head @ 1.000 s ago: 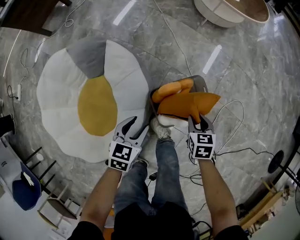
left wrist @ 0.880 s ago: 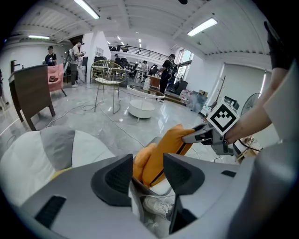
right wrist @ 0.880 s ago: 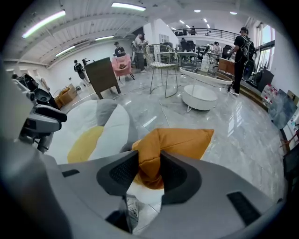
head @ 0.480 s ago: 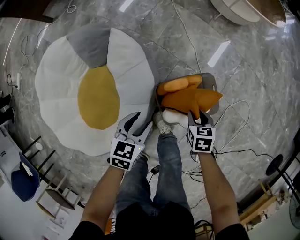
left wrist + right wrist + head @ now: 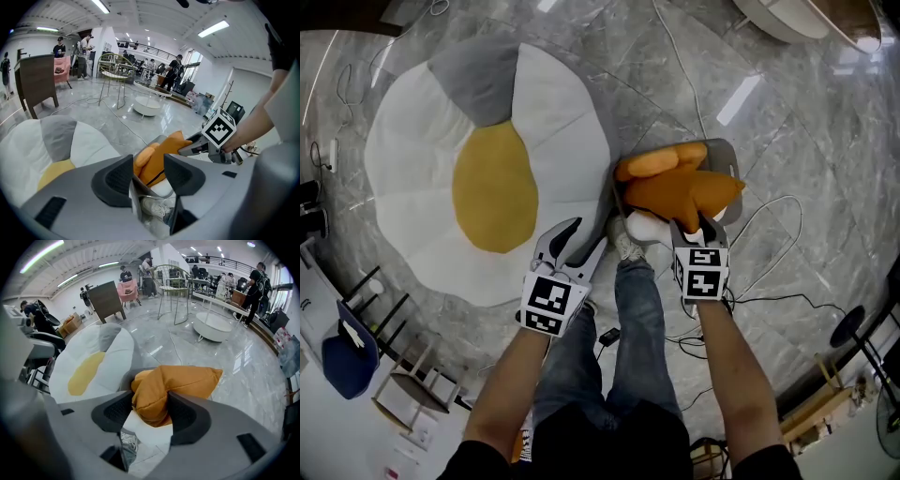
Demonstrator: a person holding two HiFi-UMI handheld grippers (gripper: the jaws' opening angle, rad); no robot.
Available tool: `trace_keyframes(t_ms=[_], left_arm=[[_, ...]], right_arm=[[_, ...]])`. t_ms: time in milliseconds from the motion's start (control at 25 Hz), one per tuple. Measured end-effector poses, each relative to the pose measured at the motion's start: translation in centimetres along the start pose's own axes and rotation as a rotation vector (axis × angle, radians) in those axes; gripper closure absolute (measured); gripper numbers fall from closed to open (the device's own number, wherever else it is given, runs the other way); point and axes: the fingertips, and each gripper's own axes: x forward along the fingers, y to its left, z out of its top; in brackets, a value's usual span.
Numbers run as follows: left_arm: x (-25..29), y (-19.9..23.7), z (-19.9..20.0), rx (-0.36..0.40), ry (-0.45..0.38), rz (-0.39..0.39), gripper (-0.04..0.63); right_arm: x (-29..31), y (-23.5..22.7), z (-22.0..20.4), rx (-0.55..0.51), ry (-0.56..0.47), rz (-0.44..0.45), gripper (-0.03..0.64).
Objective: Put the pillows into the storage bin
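Note:
A grey storage bin (image 5: 724,155) stands on the marble floor, by my feet. Stuffed in it are a yellow-orange pillow (image 5: 661,161), a white pillow (image 5: 647,225) and, on top, a darker orange pillow (image 5: 689,192). My right gripper (image 5: 694,225) reaches down to the bin's near side. In the right gripper view its jaws have just been opening, and the pads (image 5: 185,416) still pinch a corner of the orange pillow (image 5: 178,380). My left gripper (image 5: 579,239) hangs left of the bin, open, with nothing between its fingers (image 5: 115,177).
A big fried-egg-shaped cushion (image 5: 478,169) in white, yellow and grey lies left of the bin. My shoe (image 5: 625,248) and jeans leg are right under the grippers. Cables (image 5: 769,281) trail across the floor on the right. A round white table (image 5: 806,14) stands at the far right.
My right gripper has sunk with the orange pillow, which now lies lower in the bin. The left gripper has dropped a little beside the bin.

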Motion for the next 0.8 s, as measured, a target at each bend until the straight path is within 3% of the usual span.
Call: trace_keyframes(t_ms=[200, 560, 800], left_arm=[[-0.7, 0.3, 0.6, 0.012, -0.017, 0.002, 0.374], [-4.2, 1.0, 3.4, 0.047, -0.106, 0.031, 0.374], [-10.1, 1.5, 8.2, -0.051, -0.213, 0.027, 0.38]], right_arm=[[-1.1, -0.6, 0.6, 0.004, -0.021, -0.031, 0.303], [-7.1, -0.3, 6.3, -0.039, -0.178, -0.077, 0.299], [-13.7, 3.2, 10.2, 0.001, -0.296, -0.036, 0.304]])
